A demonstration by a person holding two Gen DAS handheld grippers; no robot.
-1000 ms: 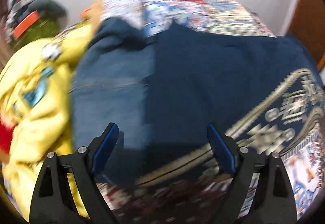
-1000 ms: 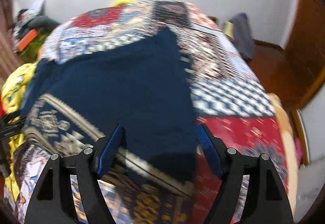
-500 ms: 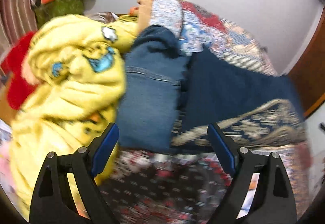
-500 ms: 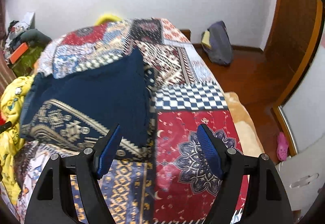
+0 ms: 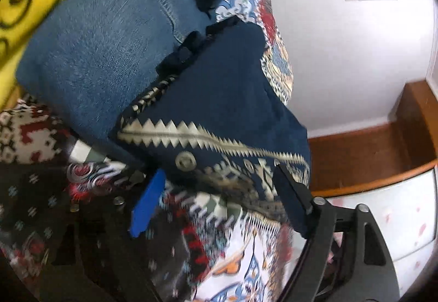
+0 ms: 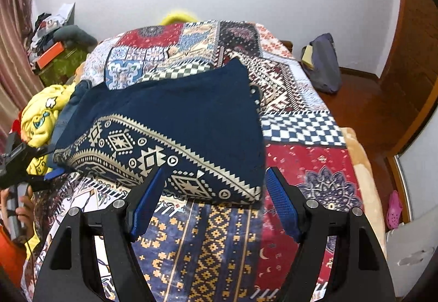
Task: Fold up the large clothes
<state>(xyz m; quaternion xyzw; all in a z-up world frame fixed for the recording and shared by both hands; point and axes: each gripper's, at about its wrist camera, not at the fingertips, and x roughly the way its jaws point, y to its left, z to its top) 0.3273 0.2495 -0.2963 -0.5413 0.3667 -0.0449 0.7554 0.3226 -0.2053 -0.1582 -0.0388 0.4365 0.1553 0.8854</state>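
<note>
A folded navy garment point(image 6: 178, 110) with a cream geometric border lies on the patchwork bed point(image 6: 301, 165). My right gripper point(image 6: 215, 176) hovers open just in front of its near edge, with nothing between the pads. In the left wrist view, which is strongly rolled, the navy garment point(image 5: 224, 88) rests partly on folded blue jeans point(image 5: 95, 42). My left gripper point(image 5: 219, 187) is low at the garment's patterned corner and its jaws are closing. The corner lies between the tips, but the pads are not pressing on it. One blue fingertip point(image 6: 53, 173) of it shows in the right wrist view.
A crumpled yellow garment point(image 6: 41, 115) lies left of the jeans point(image 6: 68, 110). A person's hand point(image 6: 22, 209) is at the left edge. A grey bag point(image 6: 323, 63) sits on the wooden floor to the right, and clutter point(image 6: 54, 39) is piled by the curtain.
The left gripper rolled hard and dropped close to the navy garment's patterned corner, with its jaws narrower. The right gripper drew back and up from over the garment.
</note>
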